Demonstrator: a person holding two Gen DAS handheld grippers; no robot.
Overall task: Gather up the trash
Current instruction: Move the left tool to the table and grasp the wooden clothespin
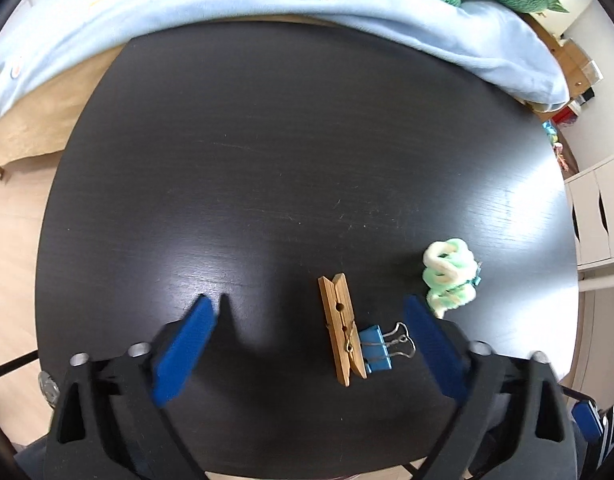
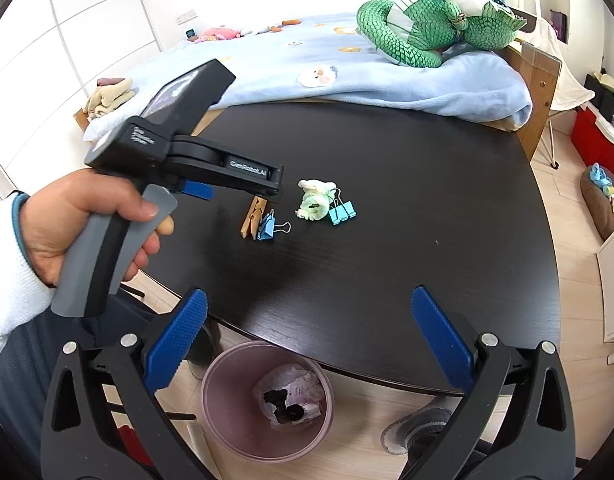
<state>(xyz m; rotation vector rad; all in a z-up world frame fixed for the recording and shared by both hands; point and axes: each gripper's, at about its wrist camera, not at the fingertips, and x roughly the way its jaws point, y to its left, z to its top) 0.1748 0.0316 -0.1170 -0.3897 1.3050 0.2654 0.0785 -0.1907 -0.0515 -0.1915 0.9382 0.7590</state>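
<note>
Trash on the table: wooden clothespin [image 1: 342, 330] with a blue binder clip [image 1: 374, 350] touching its near end, both lying flat between the left gripper's [image 1: 313, 304] jaws, closer to its right finger. No pad contact with either; jaws spread wide, nothing gripped. The left gripper points steeply down at the black table [image 1: 267, 140].

Crumpled green-and-white wad [image 1: 449, 276] sits just past the tip of the left gripper's right finger, outside the jaws. In the right wrist view a teal binder clip [image 2: 342, 212] touches the wad's far side; in the left view only a sliver of it shows.

Right gripper [image 2: 309, 300] hangs off the table's near edge, jaws wide apart, empty. Below it on the floor, between its fingers in view: a pinkish translucent bin [image 2: 227, 412] holding crumpled paper and some dark bits.

The person's left hand [image 2: 79, 224] wraps the left gripper's grey handle, white sleeve [image 2: 7, 300] at the wrist.

Beyond the table, ahead of both tools: light-blue blanket [image 2: 347, 76] with a green scaly plush [image 2: 419, 32] on it.
</note>
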